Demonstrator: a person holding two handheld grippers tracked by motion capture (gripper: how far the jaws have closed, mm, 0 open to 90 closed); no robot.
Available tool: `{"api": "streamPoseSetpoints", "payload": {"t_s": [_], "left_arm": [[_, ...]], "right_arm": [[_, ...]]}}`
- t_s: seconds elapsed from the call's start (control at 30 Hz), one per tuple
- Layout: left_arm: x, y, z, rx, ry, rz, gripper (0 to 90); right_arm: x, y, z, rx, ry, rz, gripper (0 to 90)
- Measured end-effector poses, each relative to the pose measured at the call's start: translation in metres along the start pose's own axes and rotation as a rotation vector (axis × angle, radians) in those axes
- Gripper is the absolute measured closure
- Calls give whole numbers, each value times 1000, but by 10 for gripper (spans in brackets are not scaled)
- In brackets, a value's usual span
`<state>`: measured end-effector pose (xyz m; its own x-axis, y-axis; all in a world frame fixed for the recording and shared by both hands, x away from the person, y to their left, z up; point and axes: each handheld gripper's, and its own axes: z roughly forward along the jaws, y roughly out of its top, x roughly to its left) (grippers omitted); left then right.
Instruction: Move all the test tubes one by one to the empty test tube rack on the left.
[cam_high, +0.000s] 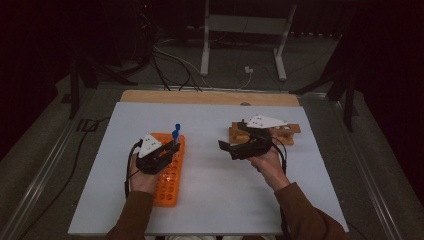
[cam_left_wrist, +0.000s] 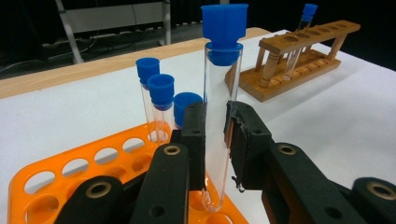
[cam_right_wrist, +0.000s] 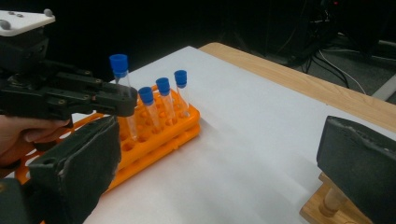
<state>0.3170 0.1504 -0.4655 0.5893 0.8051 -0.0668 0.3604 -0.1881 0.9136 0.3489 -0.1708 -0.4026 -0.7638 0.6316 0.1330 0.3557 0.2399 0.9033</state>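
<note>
A person sat at a table (cam_high: 210, 195) covered with a white sheet, holding a black two-jaw gripper in each hand.

The left gripper (cam_high: 172, 146) was clamped on a clear glass tube (cam_left_wrist: 218, 126) with a blue cap. In the left gripper view the tube stood upright between the two pads, gripped around its middle, with its rounded bottom just above the holes of an orange rack (cam_left_wrist: 70, 163). Its cap rose well above the jaws. Three more blue-capped tubes (cam_left_wrist: 161, 105) stood in the rack just beyond the gripper, close together in a row. In the high view the orange rack (cam_high: 169, 185) lay on the left part of the table, its long side running away from the person, and the left hand (cam_high: 142, 177) rested over it.

The right gripper (cam_high: 227, 147) had its jaws wide apart with nothing between them. In the right gripper view its two padded jaws stood at the far left and far right edges, and between them lay bare white sheet. That view looked across at the left gripper (cam_right_wrist: 119, 100), the held tube (cam_right_wrist: 123, 88) and the orange rack (cam_right_wrist: 159, 130).

A wooden rack (cam_high: 285, 132) sat on the right part of the table, just behind the right hand (cam_high: 267, 162). In the left gripper view this wooden rack (cam_left_wrist: 299, 60) held one capped tube (cam_left_wrist: 301, 35) near its far end. The two racks were well apart.

Beyond the table, the floor was dark, with cables (cam_high: 170, 65) and a metal stand (cam_high: 245, 30).
</note>
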Motion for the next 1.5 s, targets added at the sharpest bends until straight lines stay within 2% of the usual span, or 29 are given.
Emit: {"api": "streamPoseSetpoints", "payload": {"t_s": [0.1, 0.47, 0.77, 0.97, 1.03, 1.1, 1.2, 1.27, 1.43, 1.5], "left_arm": [[0, -1, 2, 19, 9, 13, 782], [5, 1, -5, 62, 1, -25, 780], [3, 1, -4, 58, 15, -9, 779], [1, -2, 5, 46, 38, 10, 779], [2, -3, 7, 78, 40, 11, 779], [3, -5, 9, 138, 44, -6, 779], [4, -5, 12, 191, 39, -26, 779], [2, -6, 15, 231, 43, -24, 780], [1, -6, 18, 269, 52, -21, 783], [-2, -6, 20, 295, 60, -5, 784]], "right_arm": [[0, 1, 0, -3, 3, 0, 2], [-1, -1, -4, -4, 5, 0, 2], [-1, -2, -3, -3, 11, 2, 2], [0, -3, 0, -1, 13, 4, 2], [1, -3, 1, 1, 16, 5, 2], [1, -3, 1, 0, 18, 5, 2], [1, -3, 1, -1, 19, 7, 2], [1, -3, 0, 0, 17, 4, 2], [0, -3, -2, -1, 17, 4, 3], [-1, -3, -2, -2, 17, 4, 3]]}}
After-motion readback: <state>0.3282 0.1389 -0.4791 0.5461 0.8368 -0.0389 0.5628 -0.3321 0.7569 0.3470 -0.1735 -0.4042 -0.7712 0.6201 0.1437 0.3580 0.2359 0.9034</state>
